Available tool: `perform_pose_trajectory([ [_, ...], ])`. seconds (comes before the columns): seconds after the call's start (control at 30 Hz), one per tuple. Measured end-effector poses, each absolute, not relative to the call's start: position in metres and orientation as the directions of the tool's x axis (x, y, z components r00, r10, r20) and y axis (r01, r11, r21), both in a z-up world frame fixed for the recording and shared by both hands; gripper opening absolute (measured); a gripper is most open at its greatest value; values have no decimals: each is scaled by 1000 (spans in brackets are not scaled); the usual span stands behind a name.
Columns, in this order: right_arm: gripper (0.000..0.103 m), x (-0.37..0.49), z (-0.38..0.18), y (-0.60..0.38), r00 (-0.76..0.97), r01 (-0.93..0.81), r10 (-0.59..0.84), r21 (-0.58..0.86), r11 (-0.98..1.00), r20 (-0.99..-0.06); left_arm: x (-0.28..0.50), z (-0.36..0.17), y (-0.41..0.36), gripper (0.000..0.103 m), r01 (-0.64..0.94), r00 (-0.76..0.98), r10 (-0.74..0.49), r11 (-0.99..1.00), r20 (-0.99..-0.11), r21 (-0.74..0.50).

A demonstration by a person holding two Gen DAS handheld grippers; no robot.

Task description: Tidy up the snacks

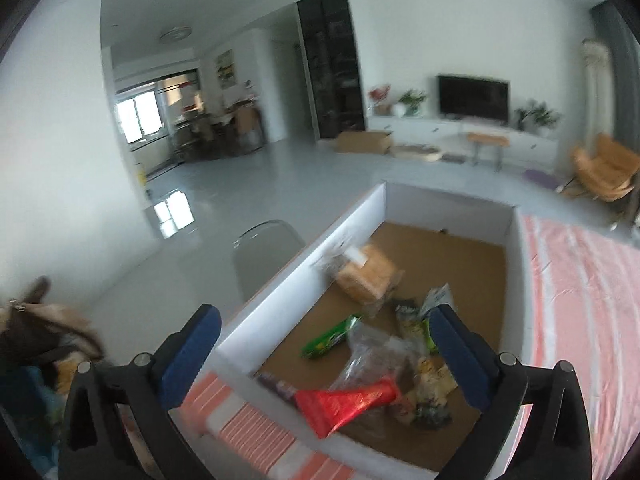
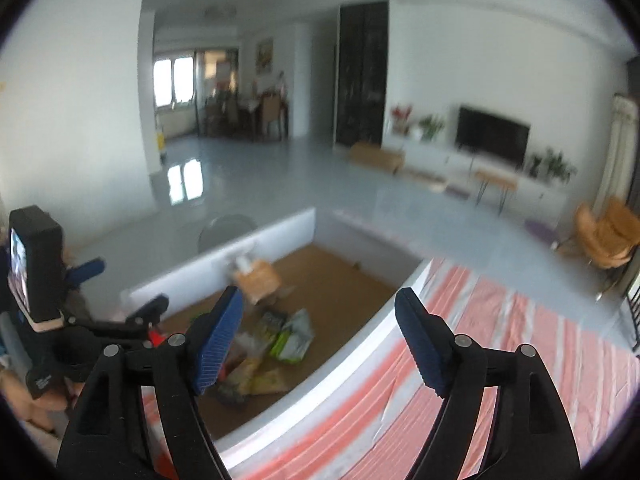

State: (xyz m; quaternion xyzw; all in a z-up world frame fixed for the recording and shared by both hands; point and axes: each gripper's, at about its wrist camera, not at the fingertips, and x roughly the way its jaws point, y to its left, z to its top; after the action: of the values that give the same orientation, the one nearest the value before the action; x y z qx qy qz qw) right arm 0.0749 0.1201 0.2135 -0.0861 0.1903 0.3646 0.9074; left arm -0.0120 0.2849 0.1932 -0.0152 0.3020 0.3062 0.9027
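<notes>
Blue-padded fingers of the left gripper (image 1: 320, 356) spread wide and empty above a white box (image 1: 304, 256) set on a pink striped cloth (image 1: 580, 300). Inside, on the brown floor of the box, snacks lie in a loose heap near the front wall: a red packet (image 1: 344, 404), a green packet (image 1: 330, 338), a clear bag (image 1: 376, 354) and, farther back, a tan wrapped loaf (image 1: 366, 276). The right gripper (image 2: 320, 340) hangs beside the box, jaws also apart, holding nothing. By the look of it, gathering is largely done; the cloth shows no stray snacks, though tidying the pile may remain.
</notes>
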Motion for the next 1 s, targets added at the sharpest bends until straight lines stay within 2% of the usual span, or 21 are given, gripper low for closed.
perform_pose_trajectory([
  [0.07, 88, 77, 212, 114, 650, -704, 654, 18, 710, -386, -14, 194, 282, 103, -570, 628, 548, 807, -552, 152],
  [0.13, 88, 83, 206, 119, 598, -729, 668, 47, 683, -442, -17, 191, 282, 103, -581, 611, 537, 803, -582, 130],
  [0.23, 88, 85, 200, 122, 567, -737, 668, 65, 673, -482, -16, 187, 280, 103, -594, 566, 549, 789, -615, 159],
  [0.37, 88, 88, 192, 131, 545, -732, 644, 69, 678, -537, -19, 185, 276, 103, -595, 548, 574, 779, -609, 198],
  [0.63, 88, 84, 173, 149, 466, -723, 573, 83, 686, -674, -22, 191, 270, 103, -561, 572, 547, 804, -611, 196],
  [0.77, 88, 87, 163, 150, 424, -712, 562, 122, 691, -710, -22, 193, 268, 103, -547, 576, 536, 814, -617, 196],
  [1.0, 88, 87, 153, 151, 417, -695, 507, 95, 712, -754, -24, 196, 270, 103, -522, 589, 491, 838, -641, 162],
])
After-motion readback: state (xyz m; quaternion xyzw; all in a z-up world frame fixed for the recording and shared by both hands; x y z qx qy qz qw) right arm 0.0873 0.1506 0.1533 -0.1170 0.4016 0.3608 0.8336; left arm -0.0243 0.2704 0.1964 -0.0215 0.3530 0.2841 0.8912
